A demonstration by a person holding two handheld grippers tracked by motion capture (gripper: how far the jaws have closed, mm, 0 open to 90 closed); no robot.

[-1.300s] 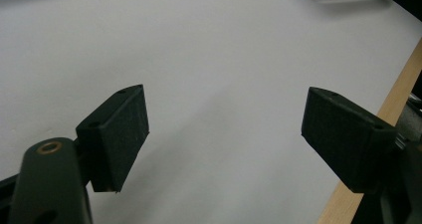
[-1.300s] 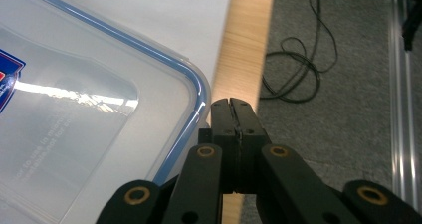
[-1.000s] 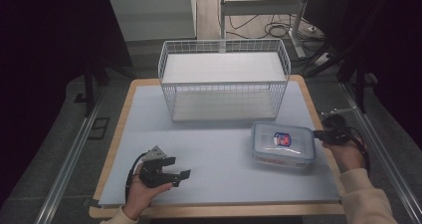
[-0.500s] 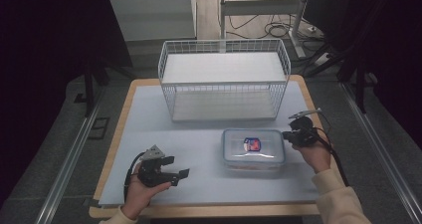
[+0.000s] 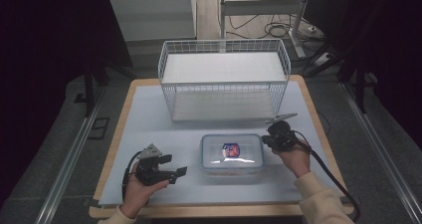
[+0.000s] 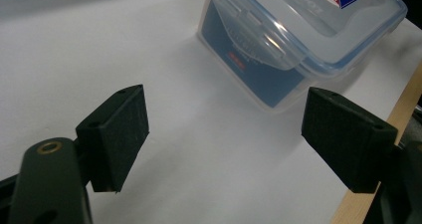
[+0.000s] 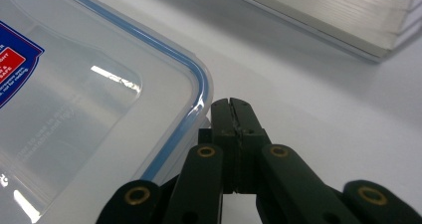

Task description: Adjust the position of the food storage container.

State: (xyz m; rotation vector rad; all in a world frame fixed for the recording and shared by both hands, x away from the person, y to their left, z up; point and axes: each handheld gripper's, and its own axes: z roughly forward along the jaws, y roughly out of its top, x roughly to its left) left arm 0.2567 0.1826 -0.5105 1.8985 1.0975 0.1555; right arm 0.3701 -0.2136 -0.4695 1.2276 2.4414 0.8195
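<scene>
keep left gripper (image 5: 175, 171) low at near left, jaws spread with nothing between, aimed at clear lidded container (image 5: 232, 156) mid-mat. press right gripper (image 5: 266, 138), jaws pressed together and holding nothing, flat against container's right rim; push level, avoid riding over the lid. stop short of wire basket (image 5: 224, 79) beyond.

1. The lidded plastic container (image 5: 232, 155) sits on the table (image 5: 149, 114) between the 2 tools, blocking the straight path from one to the other.
2. Open table lies between the left tool (image 5: 171, 167) and the container's near wall.
3. The right tool (image 5: 264, 139) presses against the container's right side, leaving no gap.
4. The wire basket (image 5: 224, 79) walls off the far table; a bare strip runs between it and the container.
</scene>
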